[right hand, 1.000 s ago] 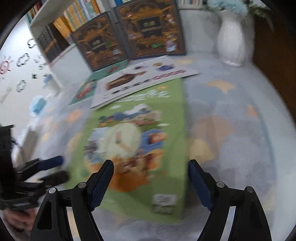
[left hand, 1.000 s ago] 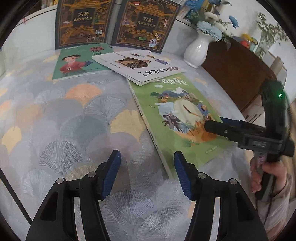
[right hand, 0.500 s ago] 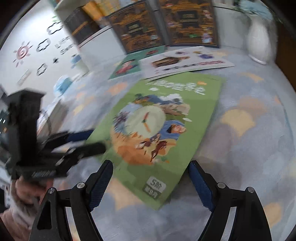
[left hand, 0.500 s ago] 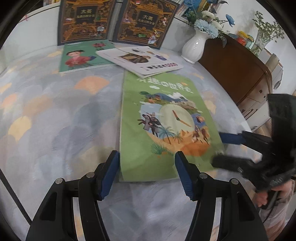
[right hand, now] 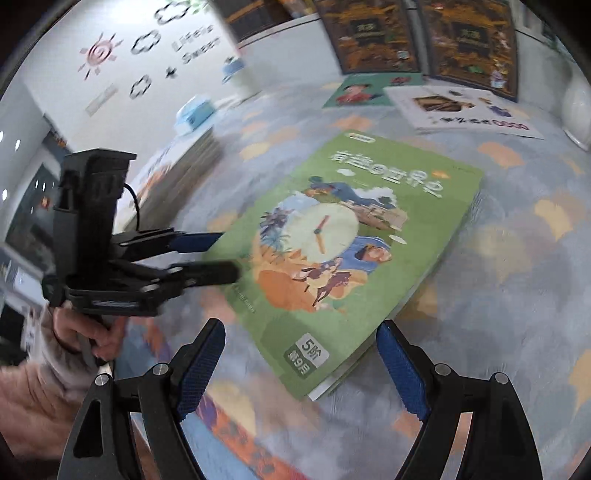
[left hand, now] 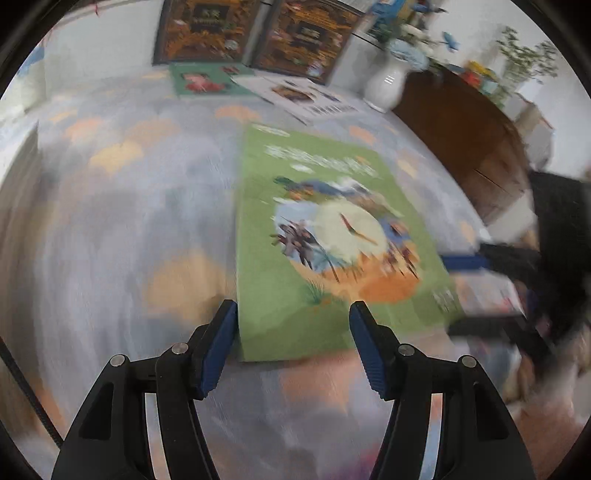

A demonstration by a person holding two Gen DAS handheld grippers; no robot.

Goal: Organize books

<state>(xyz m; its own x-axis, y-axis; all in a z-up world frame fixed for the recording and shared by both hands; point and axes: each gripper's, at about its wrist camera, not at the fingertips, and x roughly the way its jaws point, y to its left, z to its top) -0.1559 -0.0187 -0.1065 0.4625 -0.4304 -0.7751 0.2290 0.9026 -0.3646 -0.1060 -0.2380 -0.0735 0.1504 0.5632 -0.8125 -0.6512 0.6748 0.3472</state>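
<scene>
A green picture book with a clock on its cover lies flat on the patterned tablecloth; it also shows in the right wrist view. My left gripper is open, its fingers straddling the book's near edge. My right gripper is open just before the book's near corner. In the right wrist view the left gripper shows at the book's left edge. A white book, a teal book and two dark upright books lie at the far side.
A white vase with flowers stands at the far right beside a brown cabinet. A stack of books sits at the table's left side. The table edge runs close below the right gripper.
The green book has slid toward the near table edge, away from the white book. Both open grippers have closed in on its near end.
</scene>
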